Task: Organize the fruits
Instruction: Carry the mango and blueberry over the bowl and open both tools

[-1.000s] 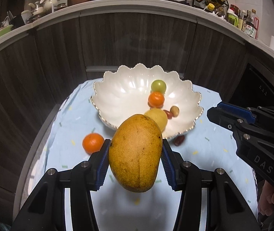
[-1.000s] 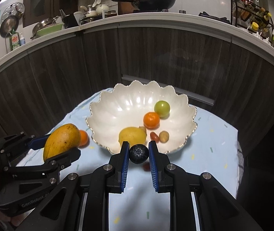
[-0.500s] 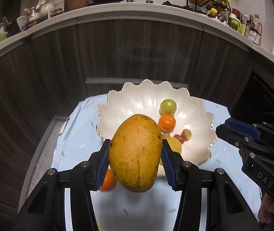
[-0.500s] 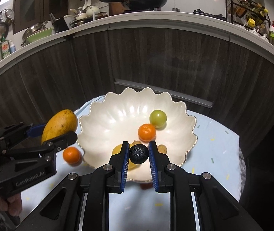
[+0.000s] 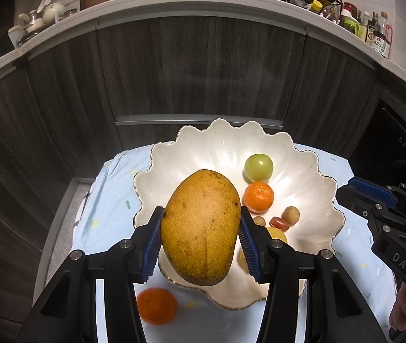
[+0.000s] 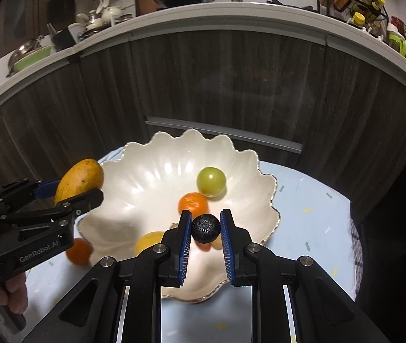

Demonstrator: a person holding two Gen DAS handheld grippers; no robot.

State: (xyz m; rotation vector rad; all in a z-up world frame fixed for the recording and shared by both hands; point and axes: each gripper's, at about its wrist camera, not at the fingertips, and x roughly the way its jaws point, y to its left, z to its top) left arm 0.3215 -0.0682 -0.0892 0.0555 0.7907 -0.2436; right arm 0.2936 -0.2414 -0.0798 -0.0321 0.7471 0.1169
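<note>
Left tongs (image 5: 200, 240) are clamping the mango (image 5: 201, 228) across its broad middle, long axis running up and away from the camera, above the near rim of the scalloped white bowl (image 5: 311, 160). Right tongs (image 6: 204, 228) are pinching a small dark round fruit (image 6: 205, 227) between the blue pads, over the bowl's near side.

The bowl is sitting on the pale blue cloth covering the bench (image 5: 111, 205), toward its far edge. Inside it: a green round fruit (image 5: 258, 167), a tangerine (image 5: 258, 196), a yellow fruit (image 6: 149, 241) and a few small brown and red pieces. A second tangerine (image 5: 157, 304) is lying on the cloth just outside the bowl's near-left rim.

Handling, as judged:
- Mango is looking heavy and smooth-skinned, likely to bruise; a grip across the widest part suits it, and it wants lowering, not dropping, since the bowl looks like brittle ceramic.
- Dark fruit is looking light and prone to rolling; the grip at its widest girth is sound.
- Loose tangerine is looking slightly yielding; best taken across its middle from above.
</note>
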